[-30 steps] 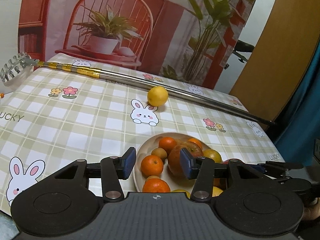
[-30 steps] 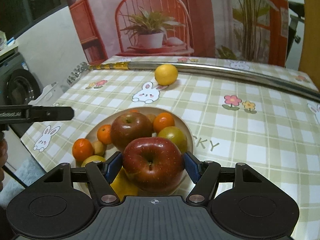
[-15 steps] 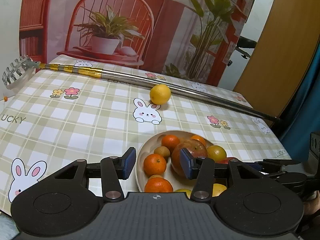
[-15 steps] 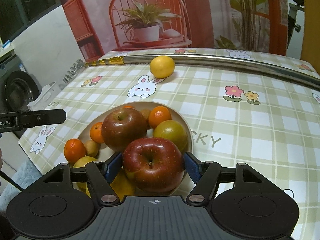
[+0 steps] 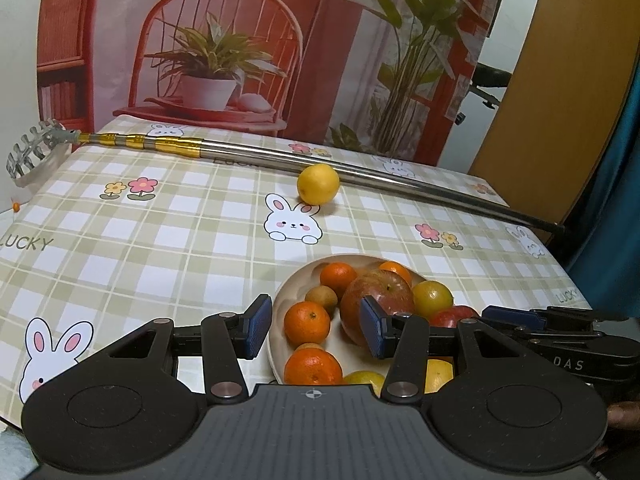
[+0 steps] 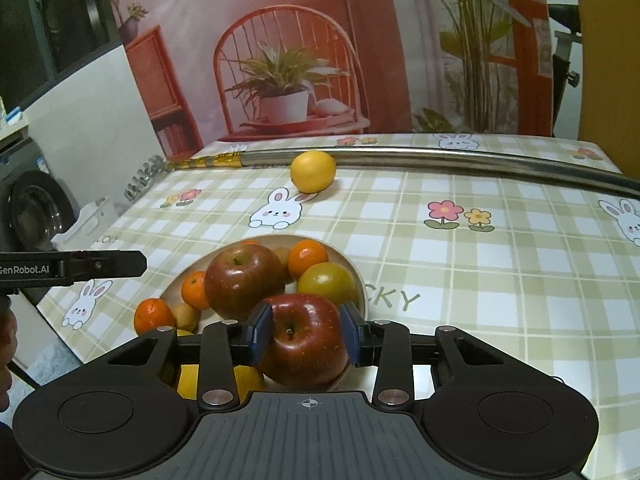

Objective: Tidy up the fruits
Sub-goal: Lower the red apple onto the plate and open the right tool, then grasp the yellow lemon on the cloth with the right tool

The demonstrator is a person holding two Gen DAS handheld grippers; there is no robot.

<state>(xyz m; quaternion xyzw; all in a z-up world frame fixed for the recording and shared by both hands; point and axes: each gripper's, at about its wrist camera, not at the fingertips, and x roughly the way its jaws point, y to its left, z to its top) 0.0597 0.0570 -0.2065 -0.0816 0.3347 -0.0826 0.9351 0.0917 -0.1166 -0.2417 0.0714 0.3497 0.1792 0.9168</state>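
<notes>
**A:** Your right gripper (image 6: 307, 338) has its jaws closed on the near red apple (image 6: 306, 340), at the front of the plate (image 6: 356, 276). Is the grip good?

**B:** I judge it fair. The pads sit on the apple's widest part, one on each flank, stem up. An apple is firm and fairly heavy with a smooth, waxy skin, so squeeze evenly and don't pinch high, or it may slip out downward.

**A:** And your left gripper (image 5: 316, 330)?

**B:** Its jaws stand wide and hold nothing; they hover over the plate's left side, above a mandarin (image 5: 307, 322). The second apple (image 5: 376, 300) is just beside the right pad.

**A:** What's around it?

**B:** The plate is crowded (mandarins, a yellow-green fruit (image 6: 327, 284), something yellow underneath), so lifting straight up looks safest; a sideways drag could roll the pile. A lemon (image 6: 313, 171) lies apart, against the metal pole (image 6: 460, 160) at the back.

**A:** Room to move?

**B:** Plenty of bare counter (image 6: 500, 280) to the right of the plate. The plate itself sits near the front edge, so keep anything round away from there.
</notes>
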